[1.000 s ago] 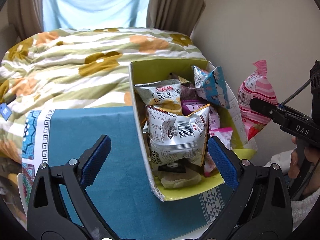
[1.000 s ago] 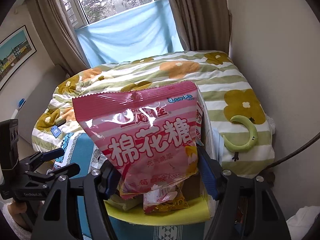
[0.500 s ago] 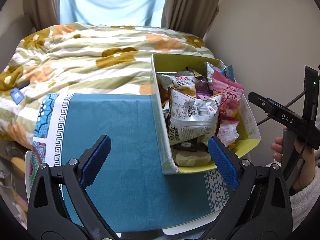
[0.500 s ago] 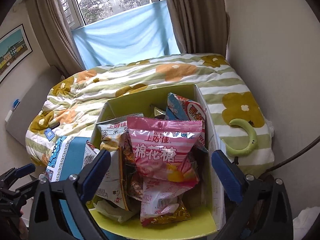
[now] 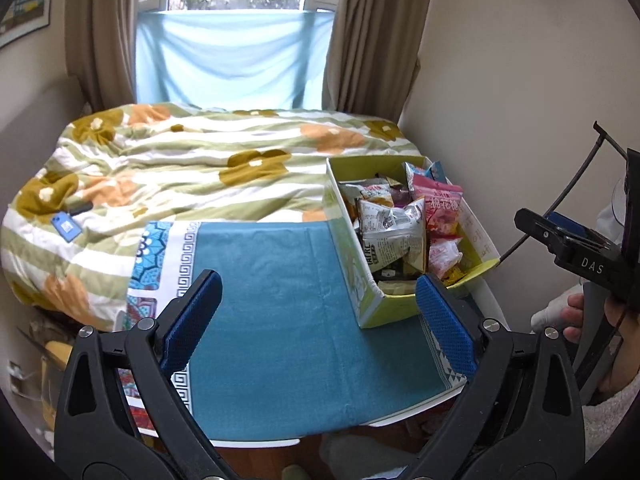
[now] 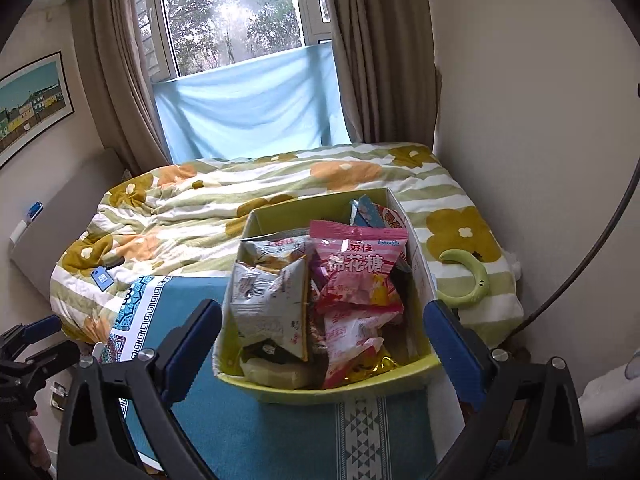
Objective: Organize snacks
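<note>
my left gripper (image 5: 318, 322) hangs above the teal cloth (image 5: 280, 320), jaws spread wide with nothing between them. my right gripper (image 6: 324, 350) is spread wide too, holding nothing, just in front of the yellow-green box (image 6: 320, 394). the box stands at the cloth's right end beside the wall, crammed with snack bags. the pink marshmallow bag (image 6: 358, 266) lies on top of the pile, next to a silver chip bag (image 6: 272, 304). behind the box lies the flowered quilt (image 5: 180, 176).
</note>
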The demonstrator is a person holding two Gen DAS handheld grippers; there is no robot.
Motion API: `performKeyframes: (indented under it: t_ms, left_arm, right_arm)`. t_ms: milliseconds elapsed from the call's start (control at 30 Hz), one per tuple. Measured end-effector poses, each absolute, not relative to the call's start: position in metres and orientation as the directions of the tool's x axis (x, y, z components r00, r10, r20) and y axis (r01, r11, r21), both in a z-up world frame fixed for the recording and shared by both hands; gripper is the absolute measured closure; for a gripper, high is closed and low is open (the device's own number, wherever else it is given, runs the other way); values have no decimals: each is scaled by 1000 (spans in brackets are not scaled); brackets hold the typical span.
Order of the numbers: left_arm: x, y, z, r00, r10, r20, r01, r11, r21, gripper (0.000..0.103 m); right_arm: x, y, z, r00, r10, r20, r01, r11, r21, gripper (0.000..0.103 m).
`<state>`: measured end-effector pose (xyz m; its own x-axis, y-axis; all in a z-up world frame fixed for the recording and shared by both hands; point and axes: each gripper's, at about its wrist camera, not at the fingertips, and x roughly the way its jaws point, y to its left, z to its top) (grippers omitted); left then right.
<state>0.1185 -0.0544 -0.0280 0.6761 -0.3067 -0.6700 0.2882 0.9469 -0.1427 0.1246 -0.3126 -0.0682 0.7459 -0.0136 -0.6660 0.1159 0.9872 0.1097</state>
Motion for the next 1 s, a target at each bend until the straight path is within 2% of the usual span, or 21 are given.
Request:
performKeyframes:
  t_ms: [133, 300, 533, 800, 1000]
  left_arm:
    - [78, -24, -5, 749, -268, -606, 255, 961, -109, 0]
    - [27, 1, 12, 828, -180, -531, 199, 980, -22, 0]
    - [-20, 10, 13, 868, -103, -487, 159, 984, 76, 0]
    - [-23, 23, 10, 856, -131, -501, 147, 989, -6, 0]
    - [-17, 18, 8, 854, -132, -504, 153, 988, 0, 0]
  right_arm:
    - [85, -280, -47, 785, -33, -619, 111, 990, 87, 3]
    - [33, -239, -29, 812, -71, -579, 109, 994, 31, 3]
    - [-19, -200, -25, 830, -106, -547, 124, 992, -5, 3]
    - [-42, -186, -33, 825, -125, -552, 145, 989, -7, 3]
    - [-40, -184, -32, 823, -136, -551, 156, 988, -10, 3]
